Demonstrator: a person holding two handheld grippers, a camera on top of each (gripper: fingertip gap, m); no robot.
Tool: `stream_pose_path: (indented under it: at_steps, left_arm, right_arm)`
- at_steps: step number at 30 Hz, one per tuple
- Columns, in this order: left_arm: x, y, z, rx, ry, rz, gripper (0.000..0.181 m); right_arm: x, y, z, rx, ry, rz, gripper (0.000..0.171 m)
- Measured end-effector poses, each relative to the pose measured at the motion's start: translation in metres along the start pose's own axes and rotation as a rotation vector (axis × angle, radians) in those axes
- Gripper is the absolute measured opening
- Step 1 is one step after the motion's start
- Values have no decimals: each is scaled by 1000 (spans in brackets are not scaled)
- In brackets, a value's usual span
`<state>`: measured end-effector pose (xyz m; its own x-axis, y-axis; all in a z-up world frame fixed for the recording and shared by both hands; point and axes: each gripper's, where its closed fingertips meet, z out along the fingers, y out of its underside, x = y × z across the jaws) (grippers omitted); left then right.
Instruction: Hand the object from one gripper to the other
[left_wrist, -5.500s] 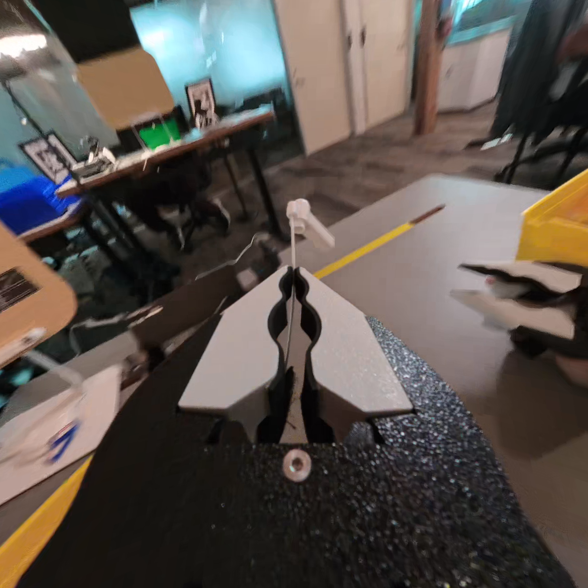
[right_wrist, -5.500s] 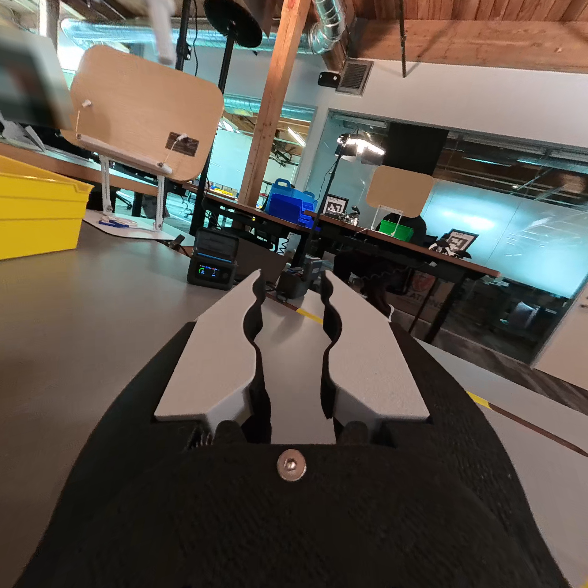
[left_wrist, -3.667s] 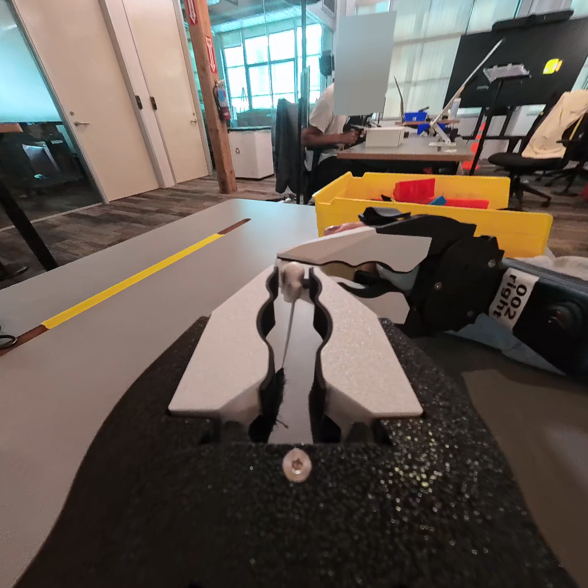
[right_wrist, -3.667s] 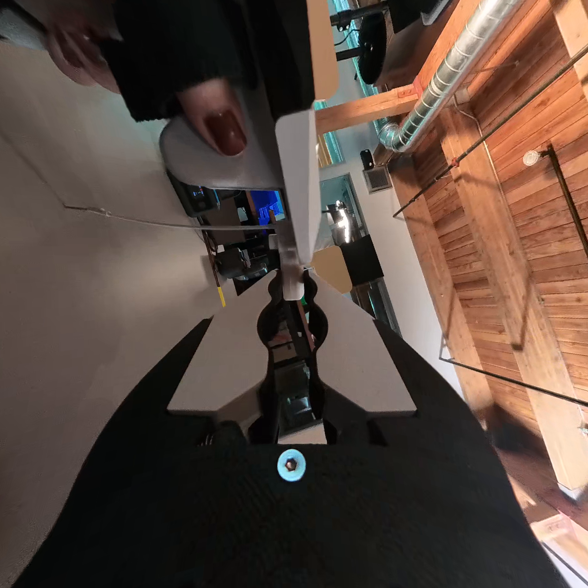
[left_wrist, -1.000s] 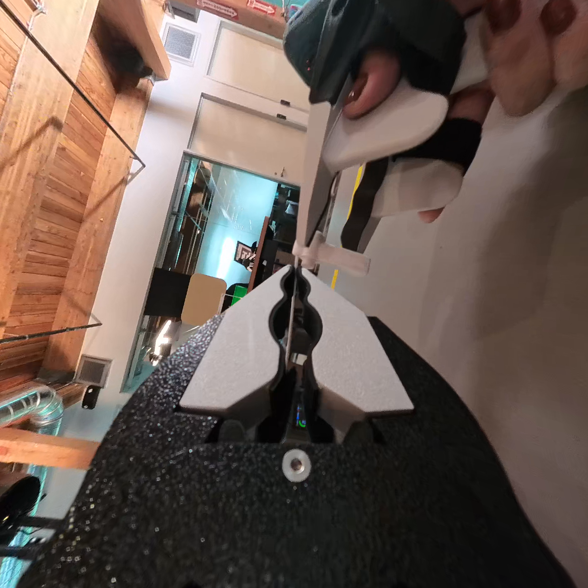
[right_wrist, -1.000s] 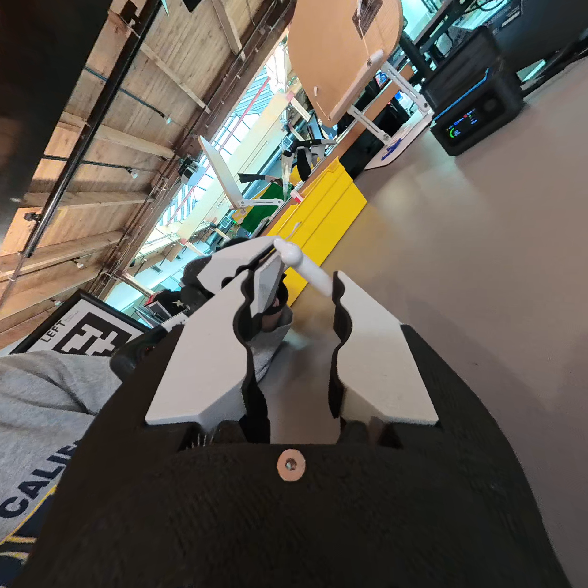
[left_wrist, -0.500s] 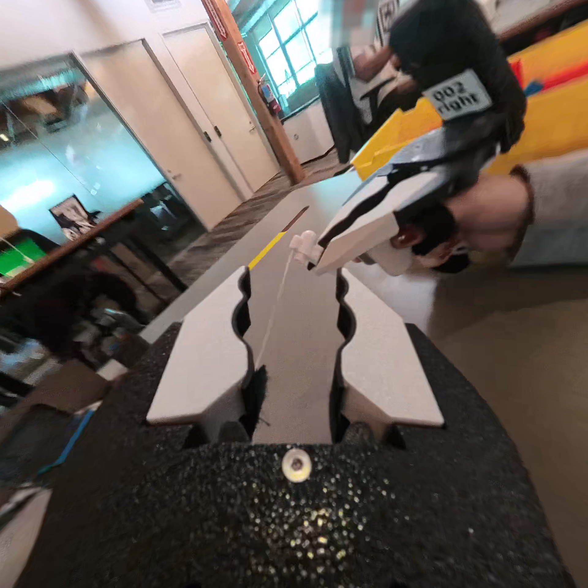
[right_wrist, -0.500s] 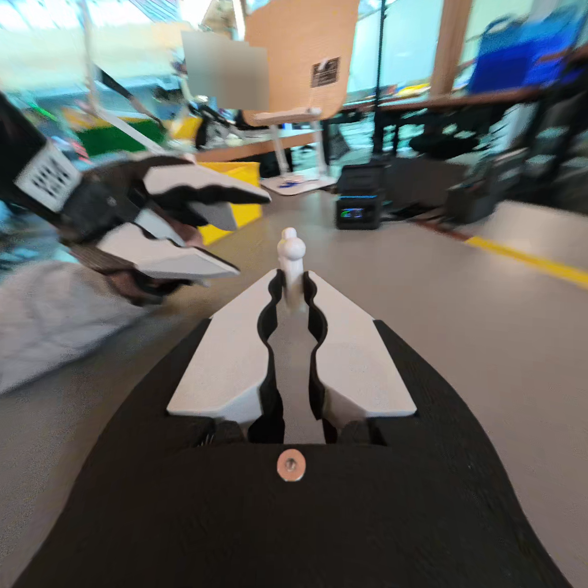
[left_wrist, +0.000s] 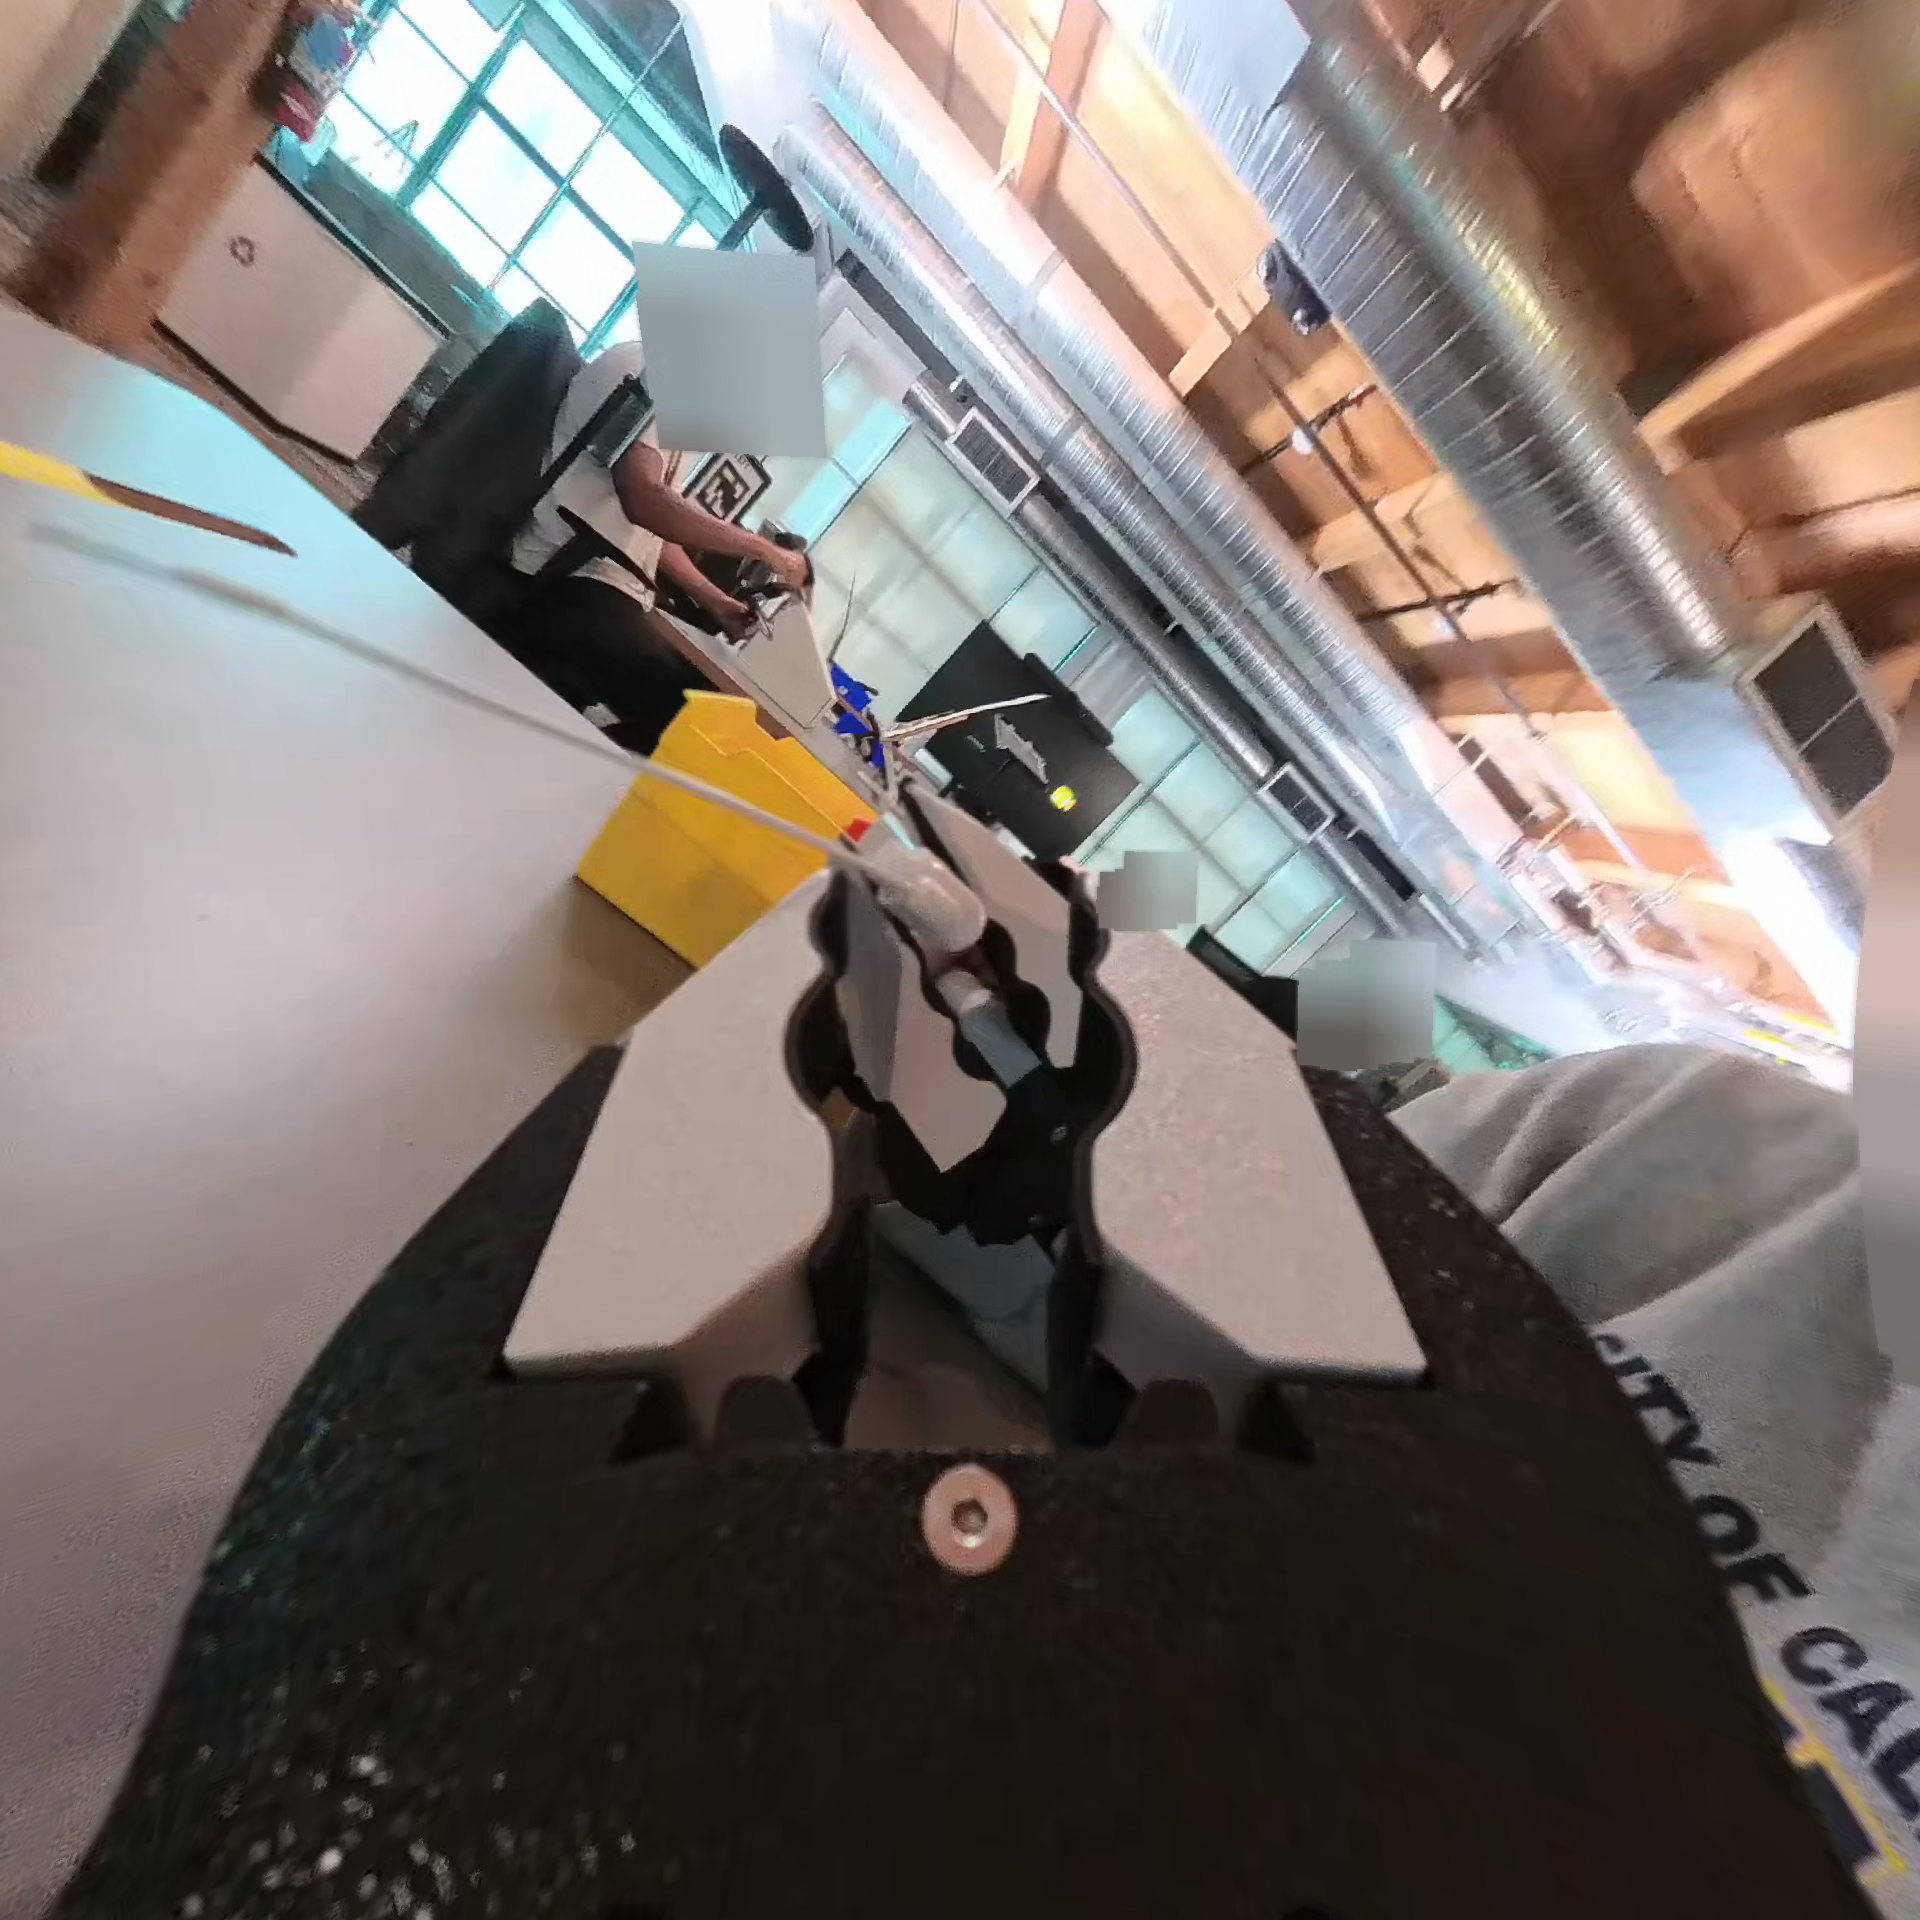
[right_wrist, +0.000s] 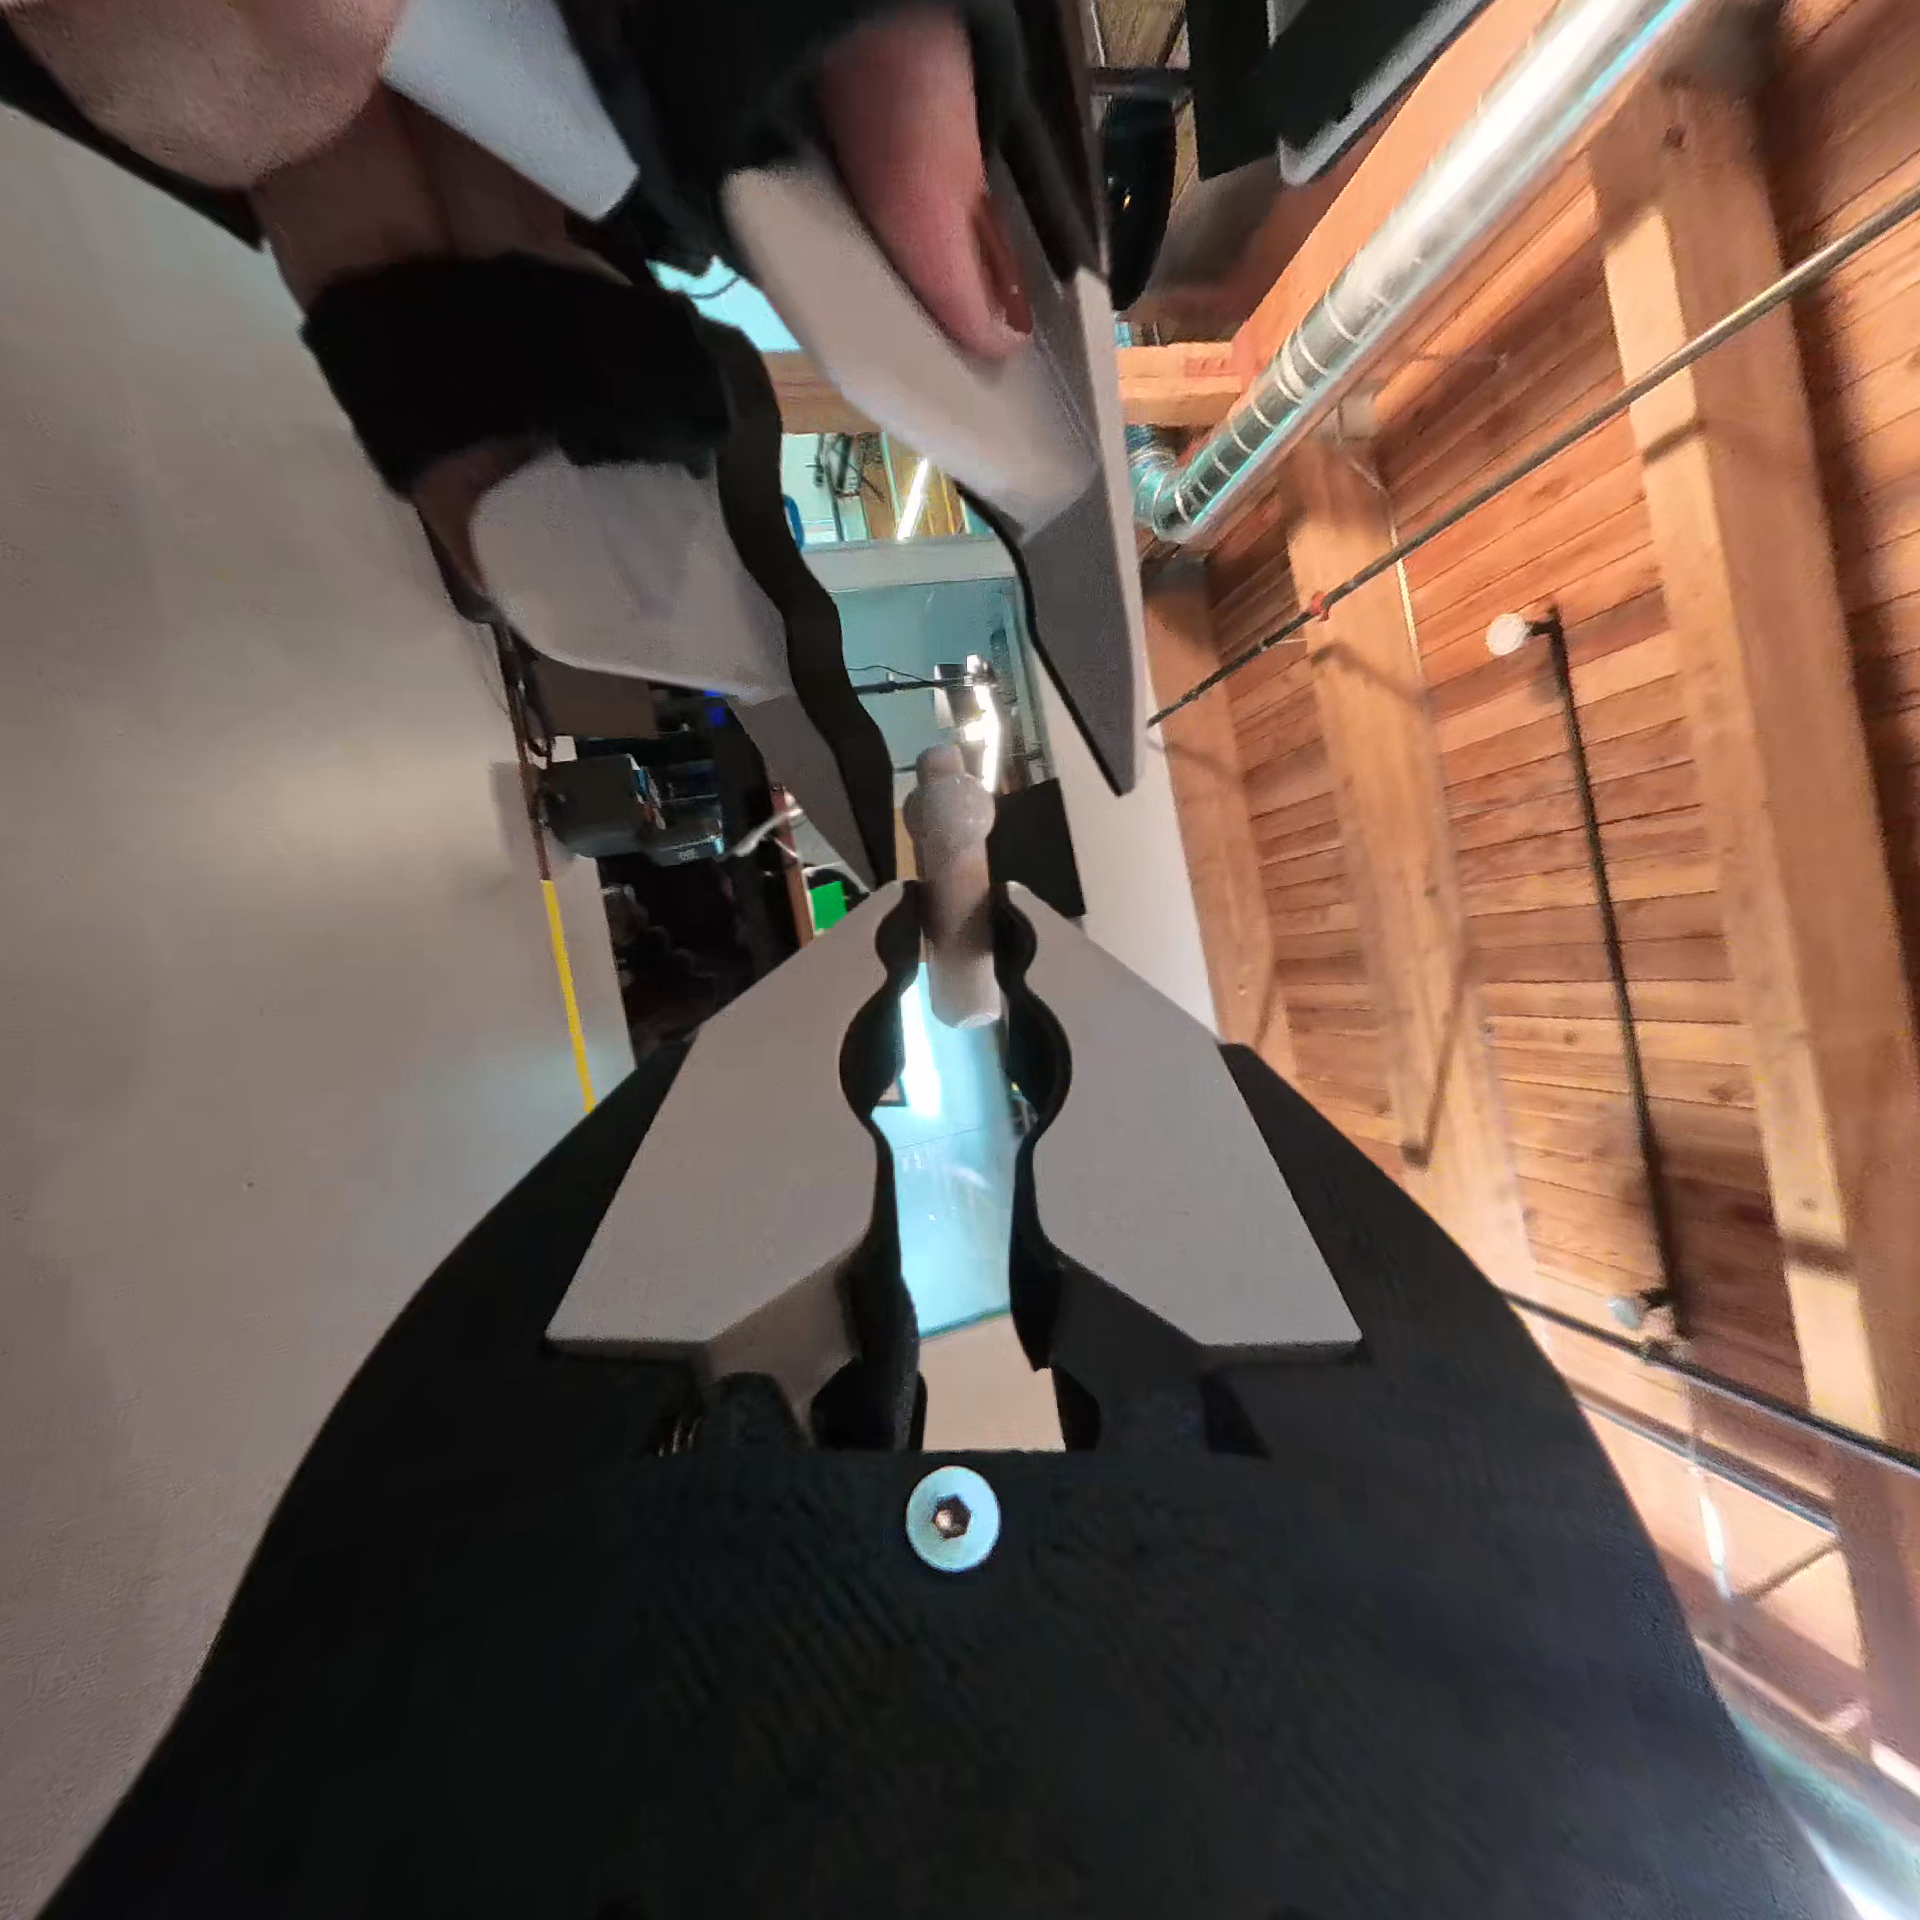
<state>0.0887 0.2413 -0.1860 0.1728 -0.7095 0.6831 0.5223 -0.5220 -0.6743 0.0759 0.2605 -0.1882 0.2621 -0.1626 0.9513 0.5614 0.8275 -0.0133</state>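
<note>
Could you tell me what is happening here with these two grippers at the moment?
A person is passing a small white plastic piece with a thin wire tail between two hand-held grippers. The right gripper is shut on the piece's stubby handle. The left gripper is open, its fingers on either side of the knob end, not yet closed on it. A yellow bin sits on the table behind.

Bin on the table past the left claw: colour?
Yellow. The bin shows best in the left wrist view, beyond the left claw.

The left claw stood open just beyond the pin, blocking passage ahead; space lay clear beside it.
</note>
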Motion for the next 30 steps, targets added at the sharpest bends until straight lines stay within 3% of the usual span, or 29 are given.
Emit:
stream_pose_path:
  at_steps: [2,6,9,11,13,18,22,25,30]
  left_arm:
    - [-4,2,-3,-2,3,-45,17]
    - [-5,1,-5,23,55,-152,16]
    - [-8,1,-7,30,44,-126,15]
    - [-11,-4,-10,42,-3,-40,14]
    - [-13,-9,-15,48,-61,83,14]
    - [6,-20,-23,70,-73,454,13]
    - [15,-7,-20,-5,-43,631,14]
    - [12,2,-17,-63,-41,660,14]
    - [12,1,-19,-62,-35,637,14]
  right_arm:
    - [1,-2,-1,8,2,-21,12]
    - [0,-3,0,6,6,-62,11]
    - [-3,-4,0,21,-16,19,12]
    - [-9,-7,-1,45,-101,253,22]
    - [-10,-10,-1,65,-235,643,31]
    - [6,1,2,132,-464,1701,29]
    - [15,-5,-2,336,-706,2321,31]
    - [16,-15,-7,445,-860,2494,31]
    - [12,-28,-11,453,-949,2449,11]
